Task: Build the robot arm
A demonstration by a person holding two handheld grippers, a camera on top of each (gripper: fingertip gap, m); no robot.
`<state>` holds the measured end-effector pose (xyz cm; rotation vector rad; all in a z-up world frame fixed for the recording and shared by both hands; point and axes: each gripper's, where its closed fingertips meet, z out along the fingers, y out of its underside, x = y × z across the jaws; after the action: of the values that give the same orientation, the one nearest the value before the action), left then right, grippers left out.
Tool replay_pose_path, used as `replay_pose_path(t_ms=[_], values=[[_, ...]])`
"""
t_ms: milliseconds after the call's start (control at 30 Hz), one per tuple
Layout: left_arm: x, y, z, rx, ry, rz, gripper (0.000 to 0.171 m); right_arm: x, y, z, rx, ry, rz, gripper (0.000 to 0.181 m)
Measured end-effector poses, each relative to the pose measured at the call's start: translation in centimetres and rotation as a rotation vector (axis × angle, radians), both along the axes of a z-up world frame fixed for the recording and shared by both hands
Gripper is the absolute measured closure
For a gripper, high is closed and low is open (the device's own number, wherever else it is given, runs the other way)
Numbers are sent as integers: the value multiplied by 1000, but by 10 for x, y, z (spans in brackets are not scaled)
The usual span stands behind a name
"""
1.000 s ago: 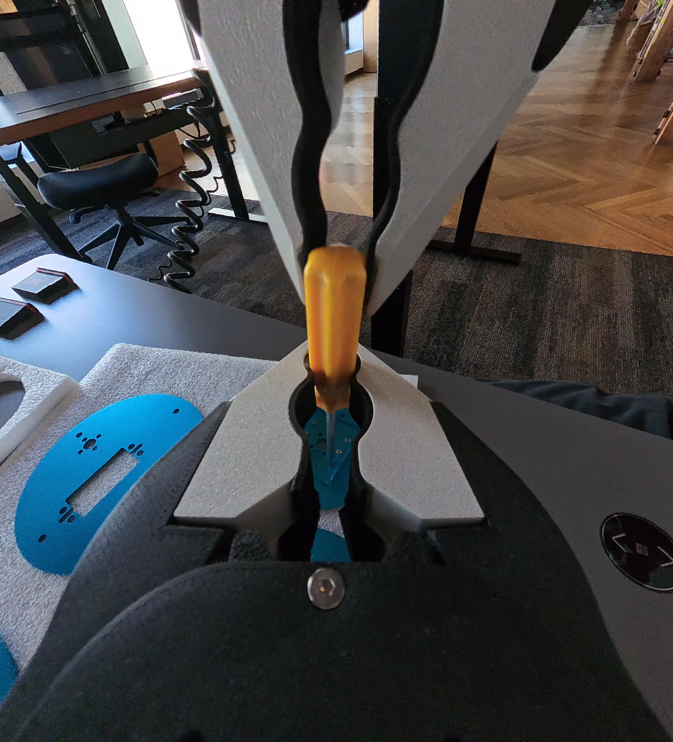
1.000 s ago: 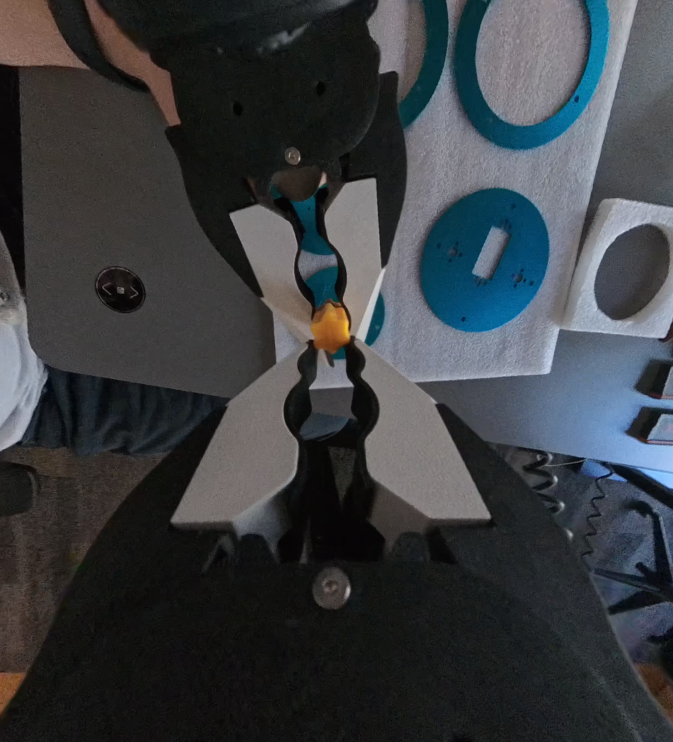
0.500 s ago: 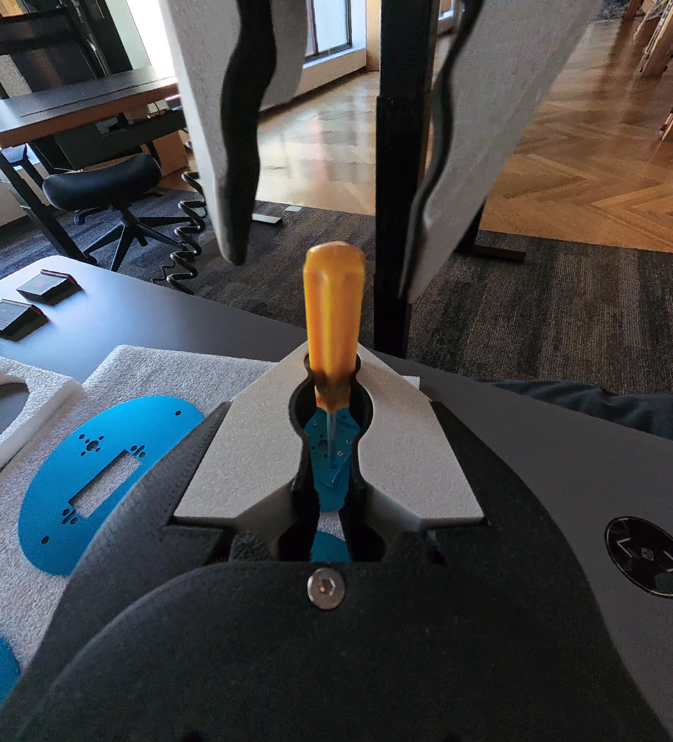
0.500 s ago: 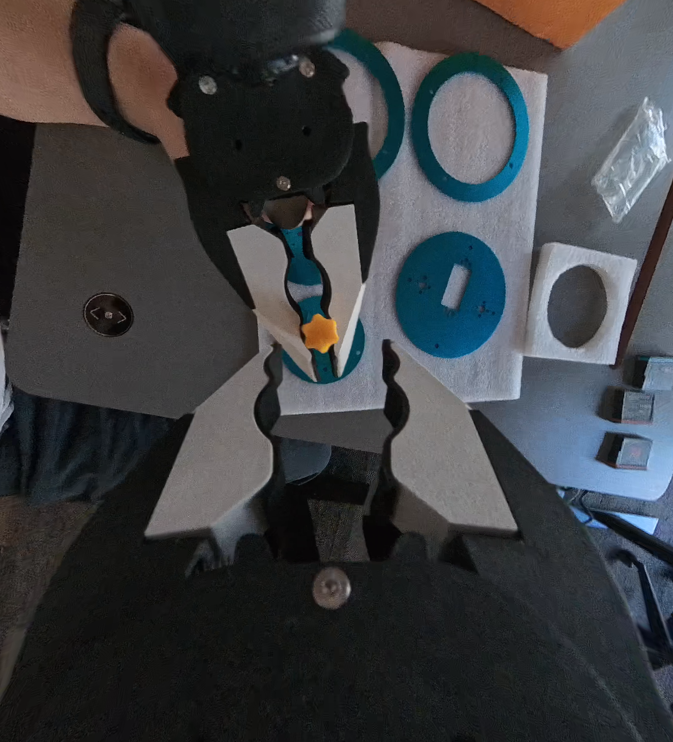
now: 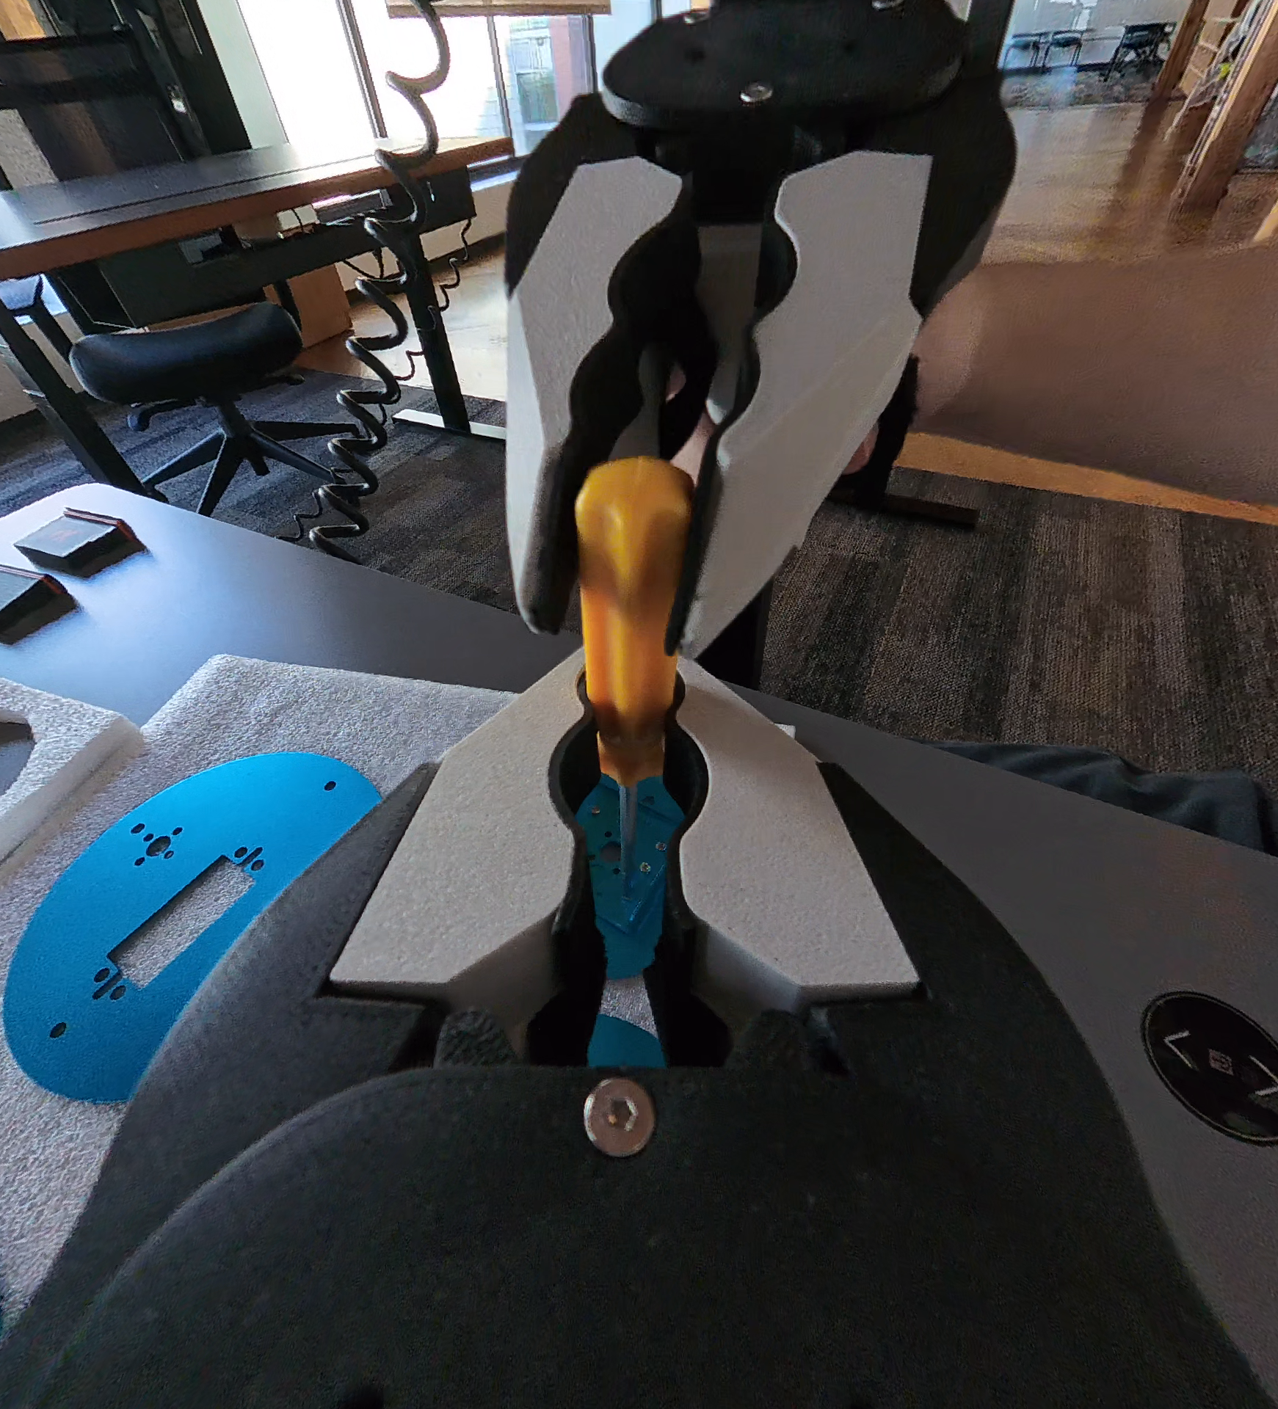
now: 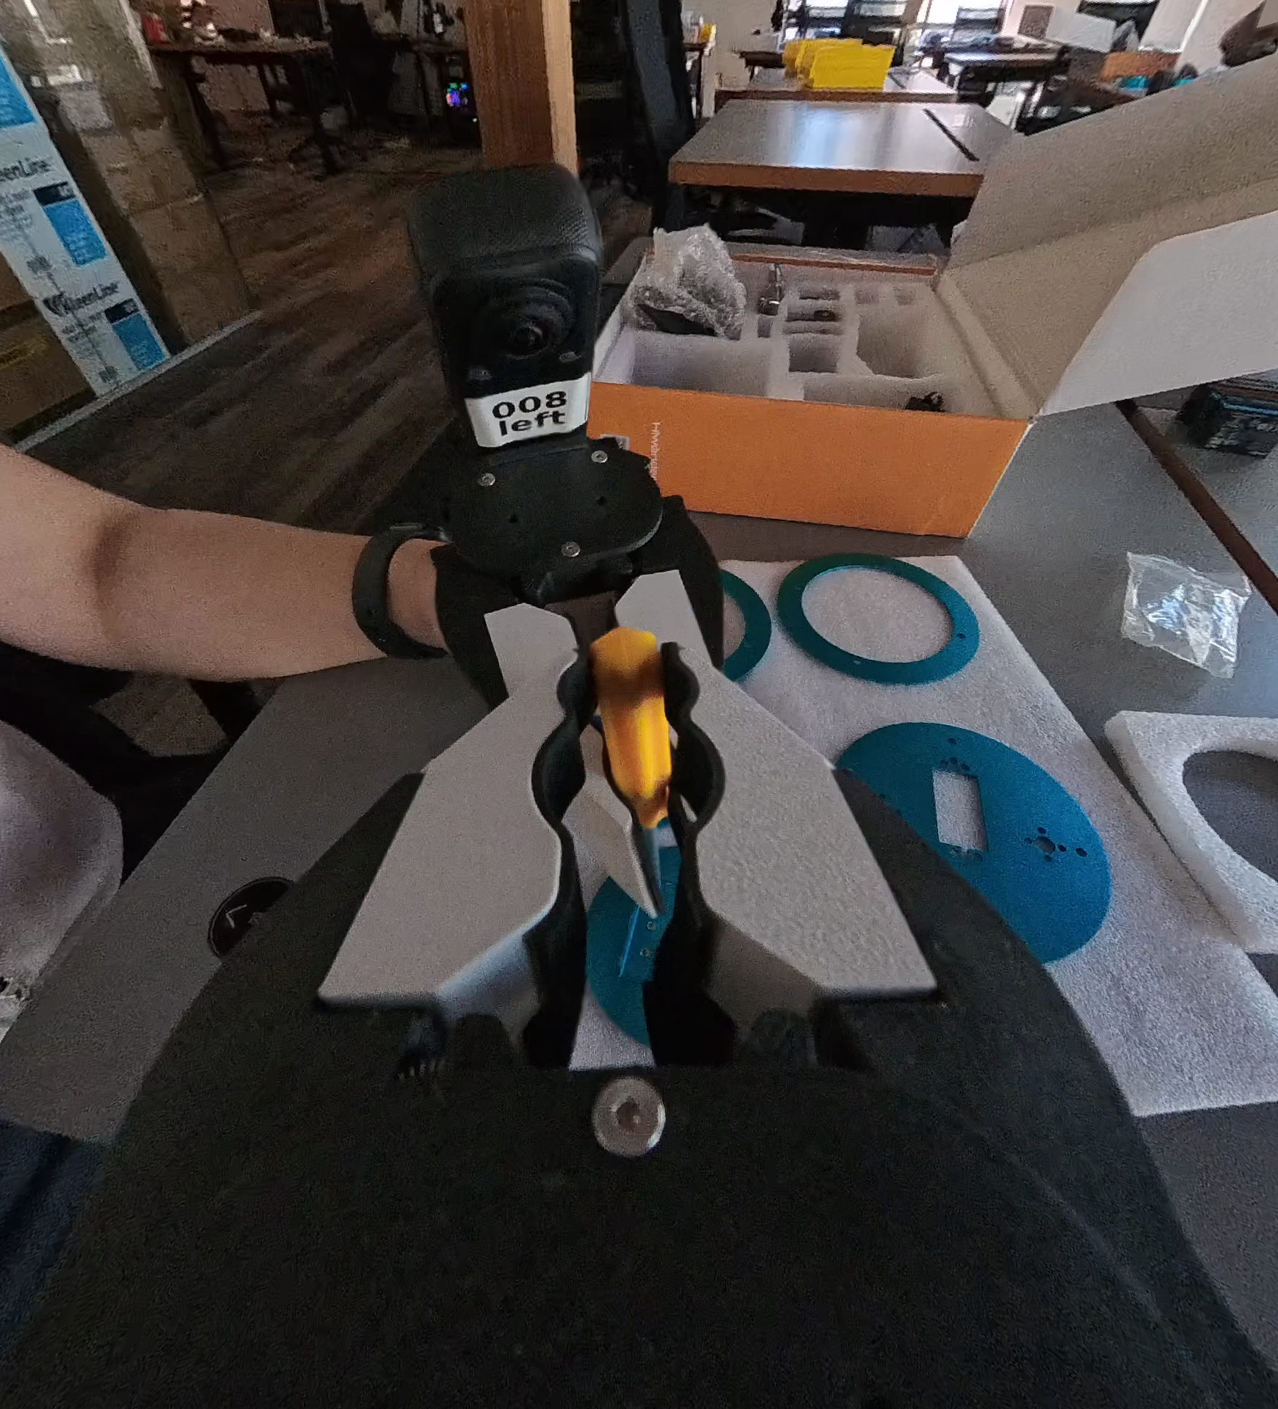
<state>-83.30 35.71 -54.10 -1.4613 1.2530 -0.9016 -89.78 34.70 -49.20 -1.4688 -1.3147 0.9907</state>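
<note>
Both tools on one yellow-handled screwdriver (image 5: pixel 624 579), standing near upright, shaft down, tip on a small blue drilled bracket (image 5: pixel 624 861) that sits on a blue disc on the white foam sheet (image 5: pixel 300 724). Left hand-held gripper (image 5: pixel 632 686) clenched round the lower handle, white fingers nearly closed. Right hand-held gripper (image 6: pixel 629 671) comes in from 12 o'clock in the left wrist view, pads pressed on both sides of the handle's top end; some motion blur there, but it reads as grasping. Forearm behind the left tool wears a black wristband (image 6: pixel 376 595). Camera body on that tool carries a white label (image 6: pixel 529 415) with black print. Grey tabletop (image 5: pixel 239 595) carries the rest. Right wrist view: a slotted blue disc (image 6: pixel 986 831) at 3 o'clock of the screwdriver, just beside on the foam; a blue ring (image 6: pixel 880 617) at 1 o'clock, a second ring partly hidden behind the left tool; a foam block with an oval cutout (image 6: pixel 1230 823) farther out at 3 o'clock, off the sheet; a crumpled clear plastic bag (image 6: pixel 1185 610) at 2 o'clock. An open orange box (image 6: pixel 811 457) at 12 to 1 o'clock, small pale print on its front, white foam tray with compartments inside, lid up. Left wrist view: small flat black boxes (image 5: pixel 79 541) at 10 o'clock, a round black inset with arrow marks (image 5: pixel 1223 1067) at 4 o'clock. Blue-and-white printed banner (image 6: pixel 48 229) stands on the floor, far left.
</note>
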Motion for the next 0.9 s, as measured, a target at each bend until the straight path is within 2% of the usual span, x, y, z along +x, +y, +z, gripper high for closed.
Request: replay_pose_path(t_ms=[100, 200, 267, 367, 433, 467, 533, 600, 700, 900], values=[[-1, 2, -1, -2, 6, 4, 163, -2, 4, 0, 22, 22, -143, 164], [-2, 6, -2, 7, 20, 25, 162, -2, 11, 0, 51, 77, -392, 164], [-1, 7, -2, -9, 13, 26, 162, 0, 14, 0, 68, 115, -511, 164], [0, 6, -3, -3, 12, 17, 162, 0, 11, 1, 78, 92, -501, 164], [2, 6, -3, 0, 15, 6, 163, -1, 9, 2, 75, 53, -402, 162], [3, 6, -3, 3, 18, 4, 163, -2, 9, 3, 89, 45, -350, 154], [4, 6, -3, 1, 21, -9, 163, -5, 4, 0, 85, 35, -227, 163], [4, 6, -3, 3, 23, -11, 162, -6, 3, -4, 46, 34, -171, 164], [4, 10, -3, -10, 22, 6, 162, -5, 8, -5, 29, 59, -244, 164], [10, 10, -4, -3, 31, 17, 162, 7, 16, -3, 104, 140, -688, 164]])
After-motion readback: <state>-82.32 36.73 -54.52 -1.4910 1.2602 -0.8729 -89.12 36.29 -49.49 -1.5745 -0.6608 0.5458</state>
